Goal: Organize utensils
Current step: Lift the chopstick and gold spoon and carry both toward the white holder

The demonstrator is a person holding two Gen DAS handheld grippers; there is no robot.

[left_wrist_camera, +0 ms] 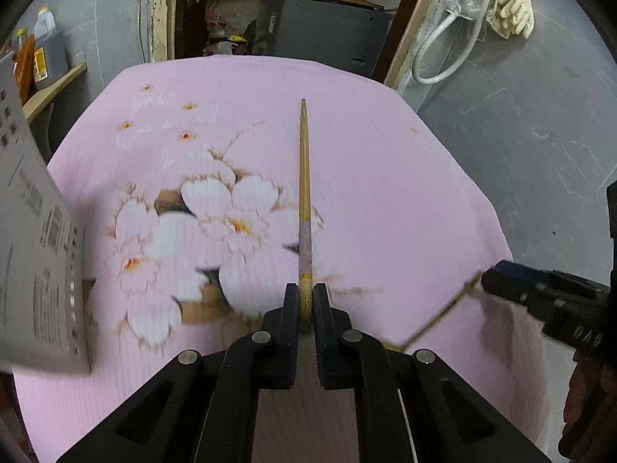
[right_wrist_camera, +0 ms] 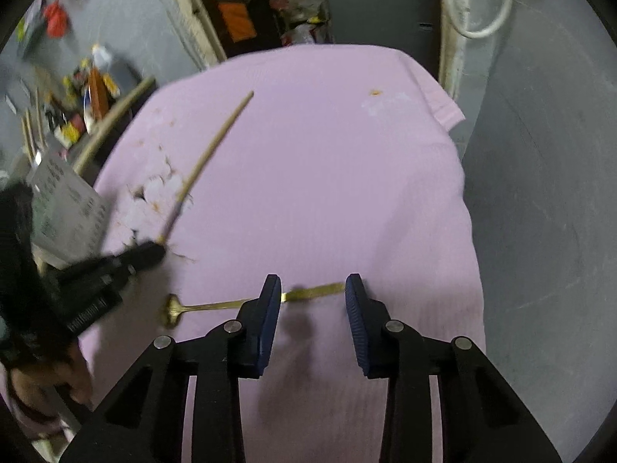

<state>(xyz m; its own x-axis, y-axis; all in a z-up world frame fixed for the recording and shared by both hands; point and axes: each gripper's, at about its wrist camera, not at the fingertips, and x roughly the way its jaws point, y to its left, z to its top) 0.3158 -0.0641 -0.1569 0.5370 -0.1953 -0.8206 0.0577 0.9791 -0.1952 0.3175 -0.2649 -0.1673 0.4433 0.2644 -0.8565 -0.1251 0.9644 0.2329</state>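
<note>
The left gripper clamps a wooden chopstick above the pink floral cloth; at right, the right gripper seems to touch a thin golden utensil.

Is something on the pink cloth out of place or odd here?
Little stands out. A gold spoon lies loose on the cloth, apart from the chopstick that the left gripper holds. Nothing looks spilled or damaged.

Your way across the pink flowered tabletop lies open rightward; the grey printed cardboard box blocks the left edge.
</note>
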